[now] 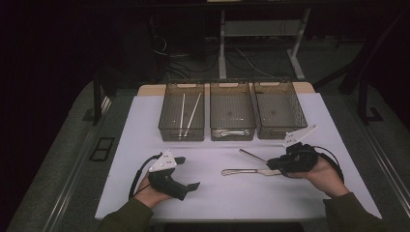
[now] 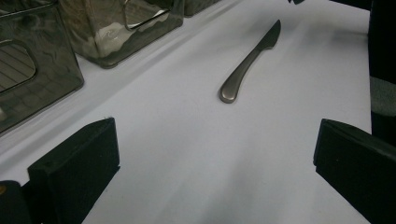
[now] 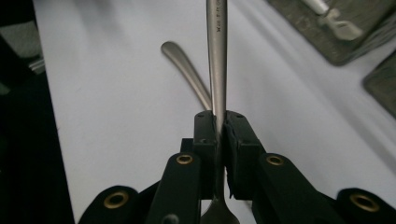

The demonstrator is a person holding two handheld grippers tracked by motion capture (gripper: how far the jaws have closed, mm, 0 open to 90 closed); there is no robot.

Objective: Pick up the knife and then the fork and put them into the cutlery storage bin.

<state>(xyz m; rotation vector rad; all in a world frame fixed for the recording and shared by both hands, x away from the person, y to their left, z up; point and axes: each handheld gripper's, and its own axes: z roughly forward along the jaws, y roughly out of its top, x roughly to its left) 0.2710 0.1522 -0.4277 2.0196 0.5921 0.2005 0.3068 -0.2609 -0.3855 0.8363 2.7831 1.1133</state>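
right claw: clamped on a fork, handle jutting away along the jaws, off the table | knife: flat near the table's front edge, long axis left-right, just beside our right claw | left claw: apart, empty, farther off

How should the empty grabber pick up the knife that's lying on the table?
Grip the knife around its handle, the thick rounded end lying nearest the left gripper, probably from above with one jaw on each long side. It lies flat on the white table, and the handle is narrow enough for the open jaws to straddle, while the blade is thin.
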